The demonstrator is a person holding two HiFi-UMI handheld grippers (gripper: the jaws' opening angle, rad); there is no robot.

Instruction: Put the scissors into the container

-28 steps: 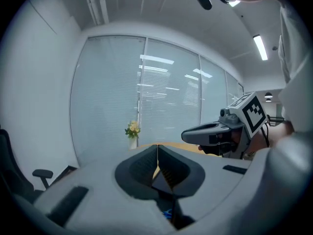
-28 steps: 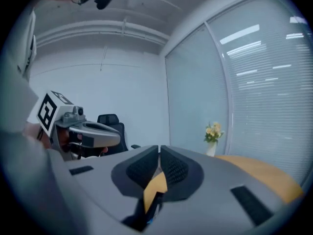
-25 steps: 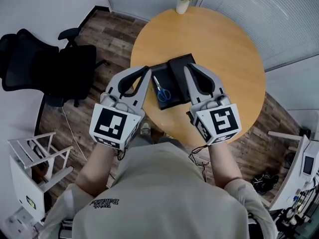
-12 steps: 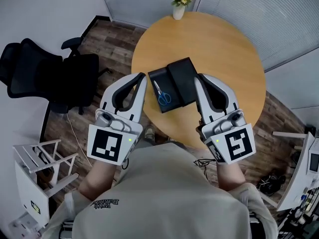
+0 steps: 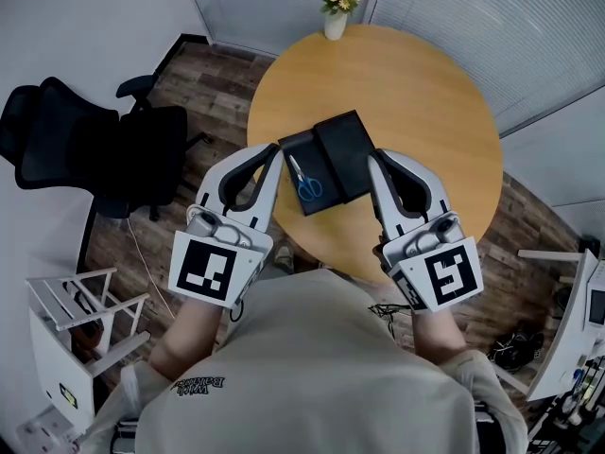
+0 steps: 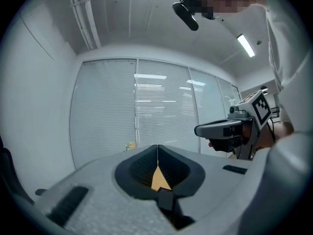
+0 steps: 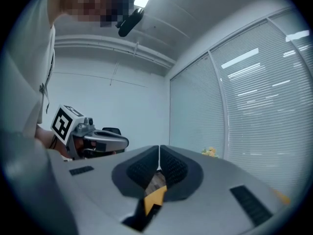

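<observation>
The grey left gripper (image 5: 275,148), jaws pressed together on nothing, hovers just left of the blue-handled steel scissors (image 5: 304,178) and is the nearer tool. The scissors lie on a flat black tray (image 5: 301,142), blades pointing away, handles toward the person. The raised black rectangular container (image 5: 345,149) adjoins it on the right; I cannot tell what it holds. The grey right gripper (image 5: 374,156), likewise closed and empty, sits at its right edge.

A round wooden table (image 5: 425,112) stands ahead of the left gripper (image 5: 275,151); a black office chair (image 5: 95,145) sits to its left.
</observation>
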